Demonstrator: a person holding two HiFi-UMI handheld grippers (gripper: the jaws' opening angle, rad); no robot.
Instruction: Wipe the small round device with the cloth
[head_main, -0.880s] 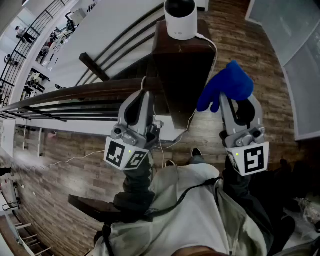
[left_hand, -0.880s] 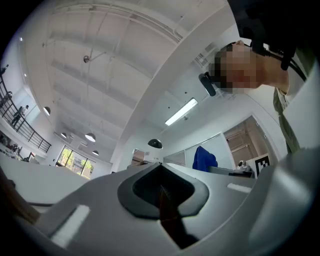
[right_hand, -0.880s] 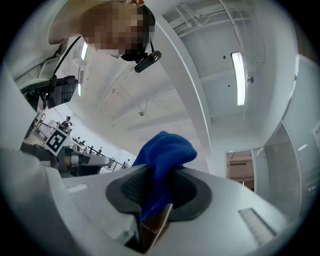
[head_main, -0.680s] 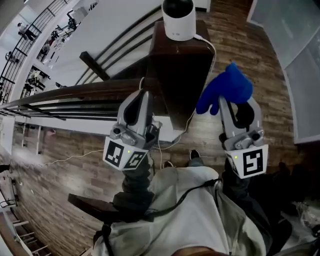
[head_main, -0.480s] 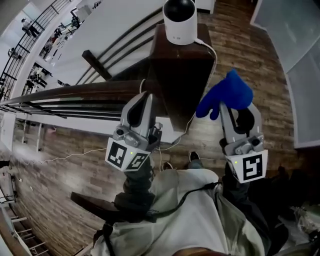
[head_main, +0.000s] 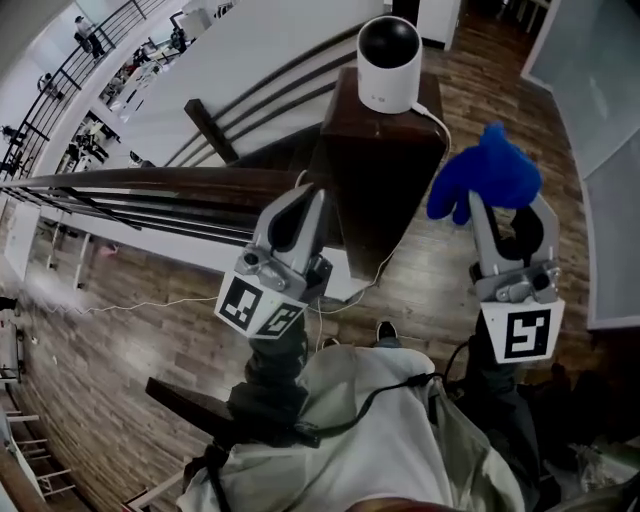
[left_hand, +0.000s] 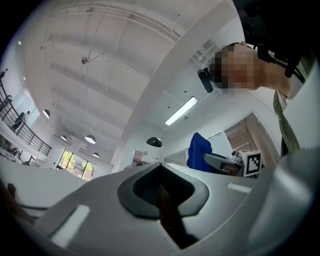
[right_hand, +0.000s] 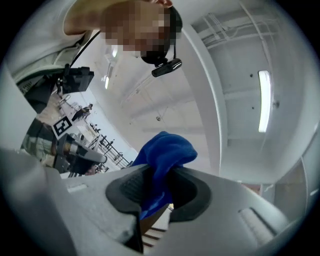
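Observation:
The small round device (head_main: 389, 62), white with a black dome top, stands on a dark wooden post (head_main: 378, 165) at the top of the head view. My right gripper (head_main: 498, 200) is shut on a bunched blue cloth (head_main: 487, 170), to the right of the post and below the device, apart from it. The cloth (right_hand: 162, 155) sticks up between the jaws in the right gripper view. My left gripper (head_main: 311, 196) is shut and empty, its tip by the post's left side. From the left gripper view (left_hand: 160, 165) the device's dome (left_hand: 154, 142) and the cloth (left_hand: 199, 150) show beyond the jaws.
A dark handrail (head_main: 150, 182) runs left from the post, with white rails and a lower floor beyond it. A white cable (head_main: 436, 118) hangs from the device down the post. Plank flooring (head_main: 420, 290) and the person's shoe (head_main: 385, 330) lie below; glass panels (head_main: 600, 130) stand at right.
Both grippers have shifted right and slightly up in the head view, the right one still holding the cloth. The device now sits lower in the picture, so more of its dome shows.

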